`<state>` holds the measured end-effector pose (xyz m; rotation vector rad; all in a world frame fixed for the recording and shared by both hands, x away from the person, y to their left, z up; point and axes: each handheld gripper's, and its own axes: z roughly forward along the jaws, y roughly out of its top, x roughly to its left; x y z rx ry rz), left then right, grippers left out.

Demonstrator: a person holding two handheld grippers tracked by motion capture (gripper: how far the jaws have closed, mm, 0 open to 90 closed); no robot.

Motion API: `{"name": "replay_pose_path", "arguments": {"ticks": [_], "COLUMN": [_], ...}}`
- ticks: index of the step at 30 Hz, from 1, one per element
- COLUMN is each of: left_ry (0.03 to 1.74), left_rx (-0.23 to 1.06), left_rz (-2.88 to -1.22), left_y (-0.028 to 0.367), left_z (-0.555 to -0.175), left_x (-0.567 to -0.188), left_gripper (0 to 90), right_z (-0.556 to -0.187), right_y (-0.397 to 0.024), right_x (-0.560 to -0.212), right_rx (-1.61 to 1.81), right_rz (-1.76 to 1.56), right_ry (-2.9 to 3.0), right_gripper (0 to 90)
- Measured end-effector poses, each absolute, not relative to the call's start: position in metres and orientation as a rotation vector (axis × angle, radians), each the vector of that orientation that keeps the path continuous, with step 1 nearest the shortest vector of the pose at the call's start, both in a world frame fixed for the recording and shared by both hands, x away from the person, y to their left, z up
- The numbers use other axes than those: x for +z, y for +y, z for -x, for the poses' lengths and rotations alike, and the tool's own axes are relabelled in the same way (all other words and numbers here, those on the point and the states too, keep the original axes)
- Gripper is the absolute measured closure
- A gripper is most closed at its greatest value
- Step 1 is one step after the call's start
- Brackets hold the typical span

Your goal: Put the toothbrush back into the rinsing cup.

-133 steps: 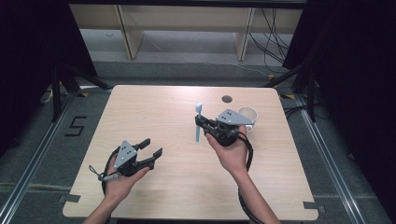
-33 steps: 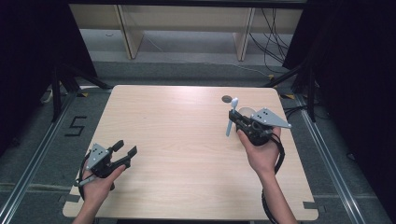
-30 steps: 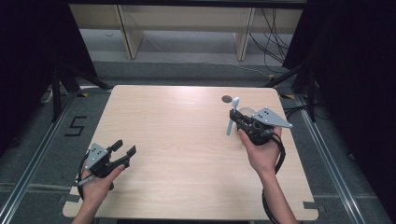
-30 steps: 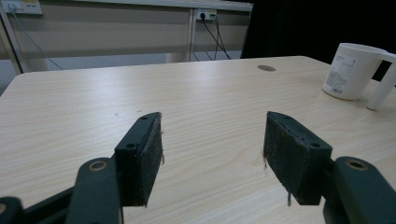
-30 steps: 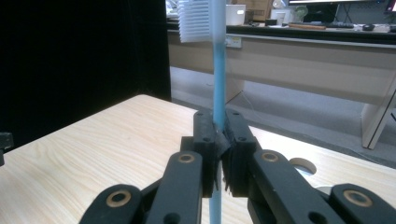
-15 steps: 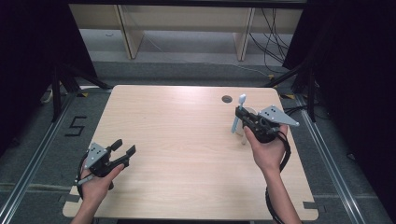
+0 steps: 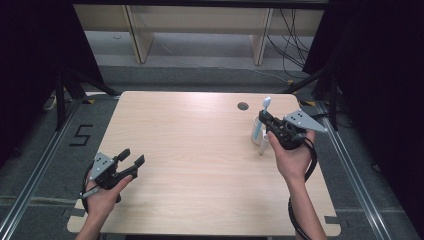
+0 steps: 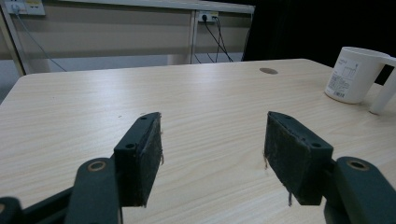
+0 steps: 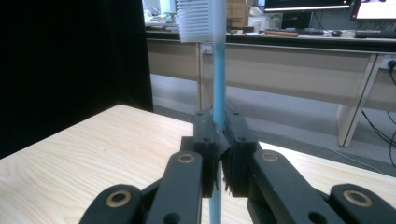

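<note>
Between the pads of the right tongs [image 9: 218, 154], clamped tight, a blue toothbrush [image 9: 218, 79] stands upright, bristles topmost, just above a white mug [image 7: 257, 131] near the worktop's [image 7: 200, 150] far right edge. Left tongs [image 8: 212, 158] gape wide, holding nothing, low over the near left corner.

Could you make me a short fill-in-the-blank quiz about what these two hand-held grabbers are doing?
1. The right gripper is clamped on a blue ____.
2. The left gripper has its jaws ____ with nothing between them.
3. The white ____ stands on the table beside the right gripper.

Missing words: toothbrush; open; cup.
</note>
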<state>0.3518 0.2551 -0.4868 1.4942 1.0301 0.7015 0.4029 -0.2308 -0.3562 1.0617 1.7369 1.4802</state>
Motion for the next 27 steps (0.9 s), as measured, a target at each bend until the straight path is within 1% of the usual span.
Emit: {"name": "replay_pose_path", "arguments": {"ticks": [27], "left_ry": [1.031], "left_rx": [0.705], "left_rz": [-1.496], "left_y": [0.253], "left_z": [-0.352], "left_x": [-0.489], "left_gripper": [35.8], "right_z": [-0.407], "right_y": [-0.254], "right_x": [-0.357], "right_rx": [1.438], "right_rz": [-1.110], "right_ry": [1.646], "right_gripper": [85.7]}}
